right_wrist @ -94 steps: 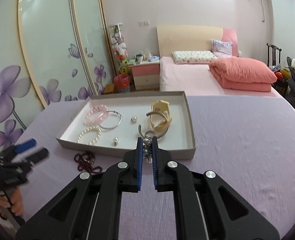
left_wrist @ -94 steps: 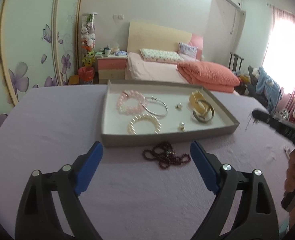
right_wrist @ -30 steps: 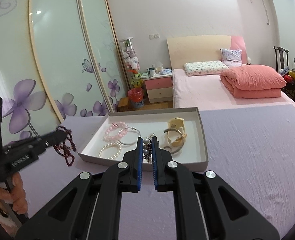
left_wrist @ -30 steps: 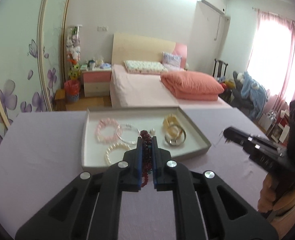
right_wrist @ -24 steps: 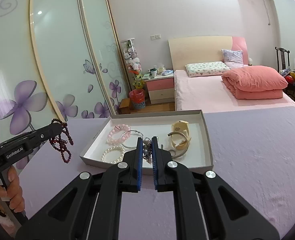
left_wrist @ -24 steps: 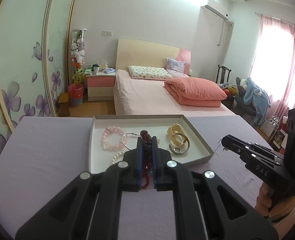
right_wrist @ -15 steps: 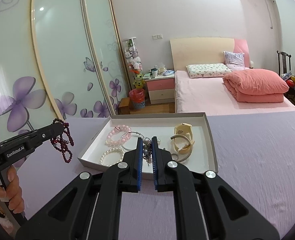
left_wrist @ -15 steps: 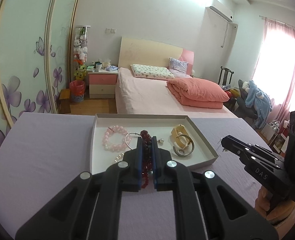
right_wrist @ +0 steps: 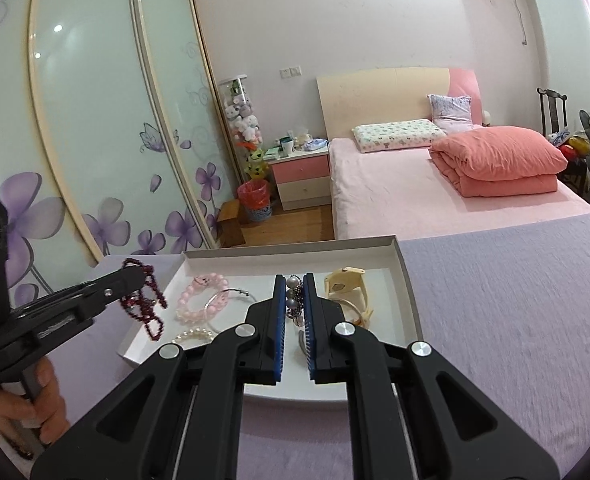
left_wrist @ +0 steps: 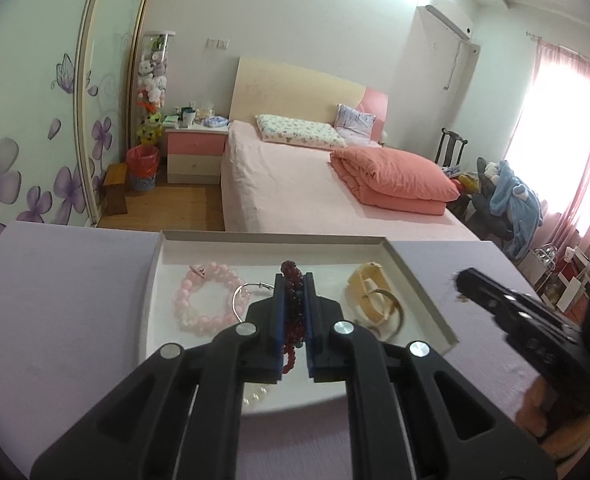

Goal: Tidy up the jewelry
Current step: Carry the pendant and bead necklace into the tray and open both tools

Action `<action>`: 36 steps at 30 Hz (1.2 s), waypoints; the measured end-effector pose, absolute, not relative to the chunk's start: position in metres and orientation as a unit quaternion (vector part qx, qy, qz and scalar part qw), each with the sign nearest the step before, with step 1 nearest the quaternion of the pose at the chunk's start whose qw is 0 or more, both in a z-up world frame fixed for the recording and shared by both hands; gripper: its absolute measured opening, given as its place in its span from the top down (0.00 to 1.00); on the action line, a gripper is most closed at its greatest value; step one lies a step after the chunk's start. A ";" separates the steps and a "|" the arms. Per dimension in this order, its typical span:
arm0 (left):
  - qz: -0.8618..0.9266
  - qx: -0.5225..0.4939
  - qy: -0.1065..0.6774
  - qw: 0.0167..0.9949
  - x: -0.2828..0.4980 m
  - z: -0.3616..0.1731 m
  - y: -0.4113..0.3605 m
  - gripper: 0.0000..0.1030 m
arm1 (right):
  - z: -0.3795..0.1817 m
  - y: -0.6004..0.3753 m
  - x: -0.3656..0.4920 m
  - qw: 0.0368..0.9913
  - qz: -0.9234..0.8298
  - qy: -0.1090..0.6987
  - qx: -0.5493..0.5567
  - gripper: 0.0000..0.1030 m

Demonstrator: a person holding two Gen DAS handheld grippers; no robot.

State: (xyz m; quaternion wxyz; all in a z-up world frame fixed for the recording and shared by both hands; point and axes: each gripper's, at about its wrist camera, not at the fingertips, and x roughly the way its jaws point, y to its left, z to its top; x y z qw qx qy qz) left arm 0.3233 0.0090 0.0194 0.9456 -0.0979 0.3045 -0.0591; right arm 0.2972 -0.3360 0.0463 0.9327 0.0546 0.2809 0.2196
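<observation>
My left gripper [left_wrist: 294,280] is shut on a dark red bead necklace [left_wrist: 293,312], whose loops hang below the pads. In the right wrist view that left gripper [right_wrist: 133,278] hovers by the left rim of the tray [right_wrist: 295,246], the necklace [right_wrist: 145,306] dangling. My right gripper [right_wrist: 293,278] is shut on a small grey pearl piece [right_wrist: 293,298] above the tray's middle. In the tray [left_wrist: 271,236] lie a pink bead bracelet [left_wrist: 205,304], a silver bangle [left_wrist: 241,300], a cream band [left_wrist: 369,292] and a white pearl bracelet [right_wrist: 195,335]. The right gripper [left_wrist: 461,280] shows at the right.
The tray sits on a lilac cloth-covered table [right_wrist: 515,300]. Beyond the table's far edge are a pink bed [left_wrist: 315,184], a nightstand [left_wrist: 195,152] and flowered sliding wardrobe doors [right_wrist: 95,140]. A hand [right_wrist: 43,396] holds the left gripper's handle.
Both grippers have moved forward toward the tray, which now looks larger and closer. Each stays shut on its piece; the red necklace now hangs near the tray's left rim.
</observation>
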 end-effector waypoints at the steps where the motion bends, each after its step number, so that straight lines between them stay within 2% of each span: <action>1: -0.058 -0.098 0.308 0.945 0.327 0.015 0.009 0.91 | 0.045 -0.337 0.299 0.933 0.219 0.282 0.055 0.91; 9: -0.045 -0.104 0.328 0.938 0.345 -0.010 0.013 0.90 | 0.036 -0.339 0.310 0.931 0.214 0.291 0.055 0.91; 10: -0.043 -0.105 0.327 0.938 0.344 -0.010 0.015 0.83 | 0.035 -0.339 0.311 0.930 0.214 0.292 0.055 0.91; 11: -0.044 -0.107 0.326 0.938 0.344 -0.011 0.016 0.70 | 0.034 -0.339 0.311 0.930 0.214 0.293 0.055 0.91; 13: -0.036 -0.108 0.317 0.942 0.337 -0.009 0.021 0.60 | 0.032 -0.338 0.311 0.930 0.214 0.295 0.055 0.91; 15: -0.035 -0.110 0.312 0.943 0.332 -0.004 0.026 0.58 | 0.030 -0.335 0.313 0.929 0.213 0.298 0.053 0.91; 19: -0.025 -0.116 0.288 0.950 0.307 0.009 0.036 0.39 | 0.025 -0.327 0.319 0.926 0.214 0.306 0.053 0.91; 23: -0.017 -0.117 0.261 0.958 0.284 0.022 0.042 0.28 | 0.022 -0.314 0.323 0.926 0.216 0.307 0.047 0.91; 36: -0.012 -0.106 0.243 0.964 0.259 0.029 0.047 0.23 | 0.018 -0.290 0.336 0.932 0.201 0.301 0.022 0.91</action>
